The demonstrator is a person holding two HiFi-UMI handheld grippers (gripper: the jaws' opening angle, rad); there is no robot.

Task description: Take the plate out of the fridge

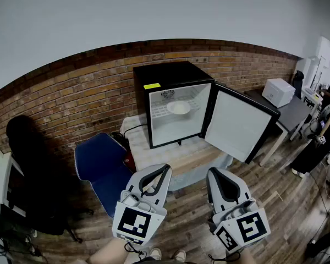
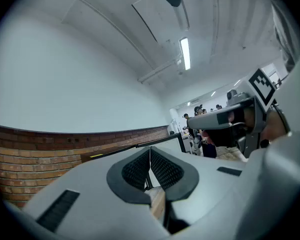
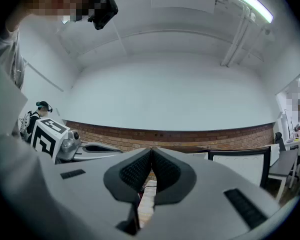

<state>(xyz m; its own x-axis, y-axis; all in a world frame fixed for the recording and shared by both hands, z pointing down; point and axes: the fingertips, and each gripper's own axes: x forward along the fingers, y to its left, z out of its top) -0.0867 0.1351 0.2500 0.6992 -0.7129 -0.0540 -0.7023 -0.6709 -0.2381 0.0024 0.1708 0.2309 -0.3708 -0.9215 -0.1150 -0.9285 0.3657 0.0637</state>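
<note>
One plate (image 1: 179,108) inside the open black fridge (image 1: 165,73)

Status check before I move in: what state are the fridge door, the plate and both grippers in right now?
Fridge door: open, swung out to the right.
Plate: lying flat on a shelf inside the fridge, untouched.
Left gripper: shut, nothing between its jaws, short of the fridge.
Right gripper: shut, empty, short of the fridge.
</note>
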